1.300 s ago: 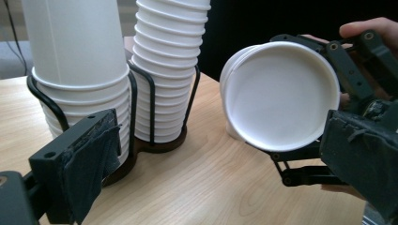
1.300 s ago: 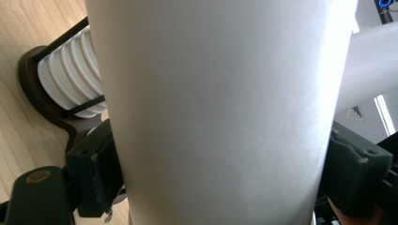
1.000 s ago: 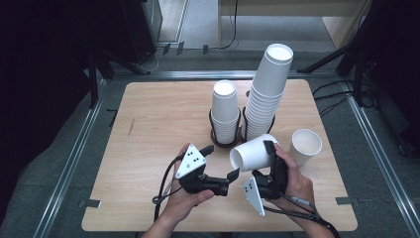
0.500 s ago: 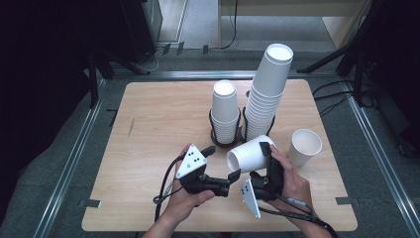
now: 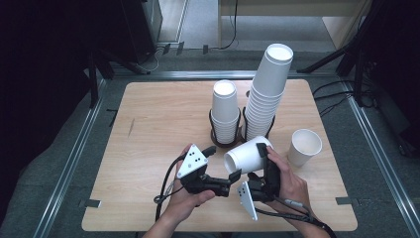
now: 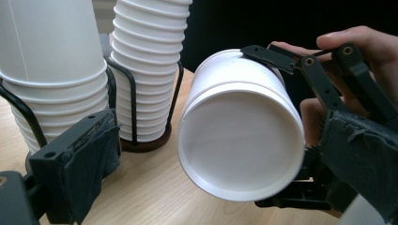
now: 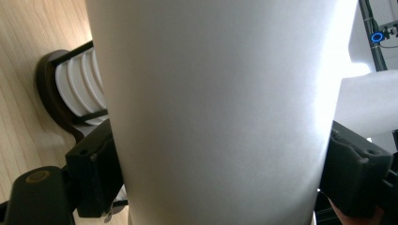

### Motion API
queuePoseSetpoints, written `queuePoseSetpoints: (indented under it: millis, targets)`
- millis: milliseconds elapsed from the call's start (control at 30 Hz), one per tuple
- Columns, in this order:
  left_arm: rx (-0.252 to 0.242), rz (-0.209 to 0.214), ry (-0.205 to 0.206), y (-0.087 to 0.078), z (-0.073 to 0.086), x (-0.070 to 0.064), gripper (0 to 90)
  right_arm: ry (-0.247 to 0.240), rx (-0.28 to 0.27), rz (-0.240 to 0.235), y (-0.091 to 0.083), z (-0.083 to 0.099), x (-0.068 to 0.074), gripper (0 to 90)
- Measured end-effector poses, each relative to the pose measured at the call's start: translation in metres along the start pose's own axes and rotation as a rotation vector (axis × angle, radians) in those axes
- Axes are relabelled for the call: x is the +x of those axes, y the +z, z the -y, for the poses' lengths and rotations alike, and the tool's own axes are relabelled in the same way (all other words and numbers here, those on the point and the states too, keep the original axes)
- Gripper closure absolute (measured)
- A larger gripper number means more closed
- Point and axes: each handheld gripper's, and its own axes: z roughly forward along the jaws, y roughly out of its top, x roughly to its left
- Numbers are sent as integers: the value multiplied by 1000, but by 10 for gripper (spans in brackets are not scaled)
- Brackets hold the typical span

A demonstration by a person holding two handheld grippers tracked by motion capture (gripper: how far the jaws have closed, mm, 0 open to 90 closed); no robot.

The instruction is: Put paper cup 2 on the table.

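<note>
A white paper cup lies on its side above the table's front, with my right gripper shut on its wall. In the right gripper view the cup stands between both black jaws, which press on its sides. My left gripper is open just left of the cup. In the left gripper view one round end of the cup faces me, between the padded fingers. A hand holds the right gripper behind it.
Two stacks of upturned white cups stand in black wire holders mid-table, a short one and a tall one. A single upright cup stands to the right. The wooden table has bare room at the left.
The right gripper has brought the cup down and to the left, toward the left gripper, and the cup now lies flatter. The left gripper has barely moved.
</note>
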Motion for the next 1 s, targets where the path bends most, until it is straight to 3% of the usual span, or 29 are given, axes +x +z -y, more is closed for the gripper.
queuePoseSetpoints:
  millis: [600, 733, 1000]
  targets:
    - [21, 12, 7, 3, 2, -2, 0, -6, -40, 5, -5, -8, -1, 136]
    - [26, 31, -4, 4, 2, -1, 0, -11, -58, 0, -7, -10, -1, 136]
    - [34, 40, 12, 6, 4, -4, 12, -28, -66, -2, -7, -13, 1, 135]
